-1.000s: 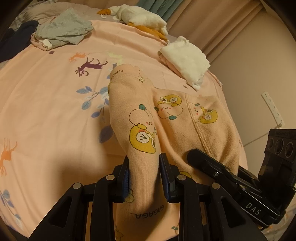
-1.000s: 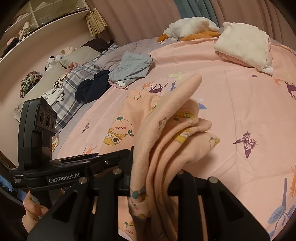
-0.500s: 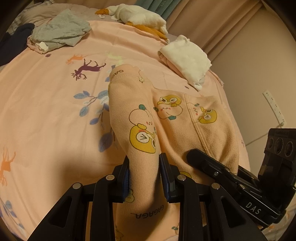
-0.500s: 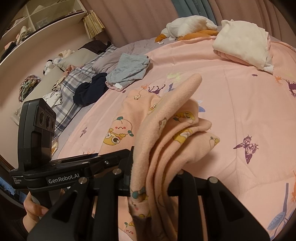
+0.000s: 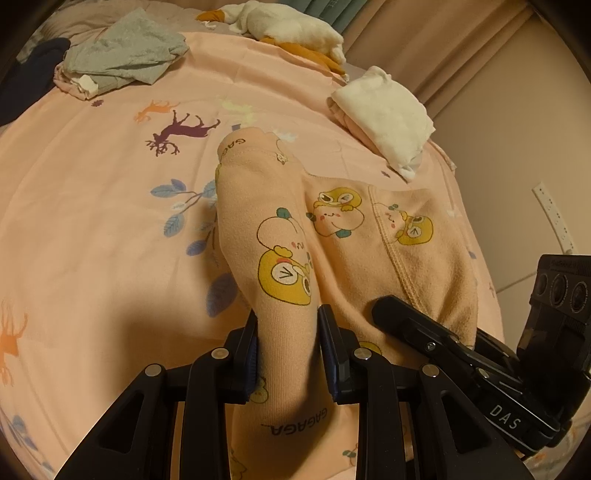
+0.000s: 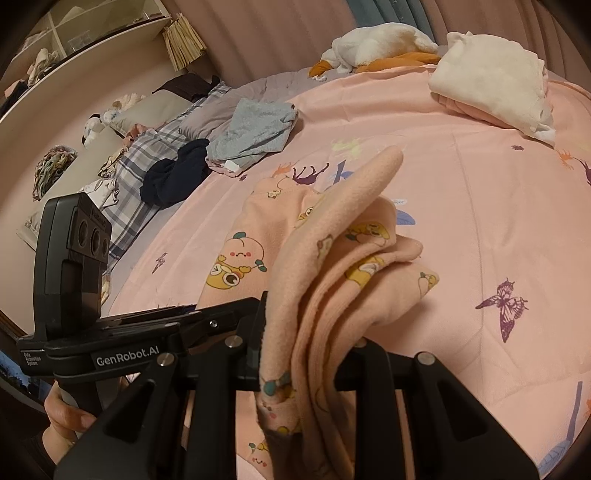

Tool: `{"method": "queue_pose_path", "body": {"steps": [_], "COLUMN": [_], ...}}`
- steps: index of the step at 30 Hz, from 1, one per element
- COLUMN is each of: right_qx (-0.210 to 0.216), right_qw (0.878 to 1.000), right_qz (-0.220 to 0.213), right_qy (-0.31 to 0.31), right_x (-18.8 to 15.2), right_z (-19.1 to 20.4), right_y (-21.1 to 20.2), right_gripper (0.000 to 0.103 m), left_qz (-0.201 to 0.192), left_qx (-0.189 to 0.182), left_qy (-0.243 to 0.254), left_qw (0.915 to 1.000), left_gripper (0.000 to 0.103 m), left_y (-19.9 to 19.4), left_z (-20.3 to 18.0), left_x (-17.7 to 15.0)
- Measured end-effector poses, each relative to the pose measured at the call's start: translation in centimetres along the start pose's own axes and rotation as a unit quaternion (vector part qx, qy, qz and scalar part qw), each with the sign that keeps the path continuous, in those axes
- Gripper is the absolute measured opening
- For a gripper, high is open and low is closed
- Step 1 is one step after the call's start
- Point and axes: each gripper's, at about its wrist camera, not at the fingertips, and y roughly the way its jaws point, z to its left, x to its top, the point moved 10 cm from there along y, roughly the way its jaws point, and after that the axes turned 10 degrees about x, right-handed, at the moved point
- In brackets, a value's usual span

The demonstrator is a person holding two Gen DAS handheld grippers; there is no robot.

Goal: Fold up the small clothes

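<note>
— Only in the right wrist view: wall shelves; a plaid pillow; a dark navy garment; a bare hand under the left gripper's handle.

— Only in the left wrist view: a white power strip on the wall; "GAGAGA" lettering on the cloth; blue pads on the fingers.

— In both: pink bedspread with deer and leaf prints; folded white garment; grey garment; white and orange plush toy.

— Peach pajama garment: printed with yellow cartoon chicks and peaches; lying on the bedspread, near edge lifted; fleecy inside showing in the right view.

— Left gripper: pinching one raised fold of the garment.

— Right gripper: clamping a bunch of several layers; cloth spilling over the jaws, hiding the right finger.
</note>
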Motion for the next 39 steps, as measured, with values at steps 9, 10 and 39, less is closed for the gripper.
{"method": "queue_pose_path", "body": {"steps": [9, 10, 39], "right_qx": [0.000, 0.001, -0.003], "right_qw": [1.000, 1.000, 1.000], "right_qz": [0.005, 0.006, 0.012], "right_qy": [-0.002, -0.002, 0.015], "right_x": [0.5, 0.6, 2.5], "right_z": [-0.3, -0.4, -2.8], "right_y": [1.3, 1.5, 5.0], "right_gripper": [0.023, 0.023, 0.023], "left_qz": [0.003, 0.004, 0.016], "left_qx": [0.002, 0.002, 0.008], "left_qy": [-0.006, -0.007, -0.011], "left_qw": [1.0000, 1.0000, 0.9998], "left_gripper": [0.027, 0.027, 0.027], "left_y": [0.7, 0.8, 3.6], "left_z": [0.5, 0.6, 1.6], "left_x": [0.7, 0.8, 2.5]}}
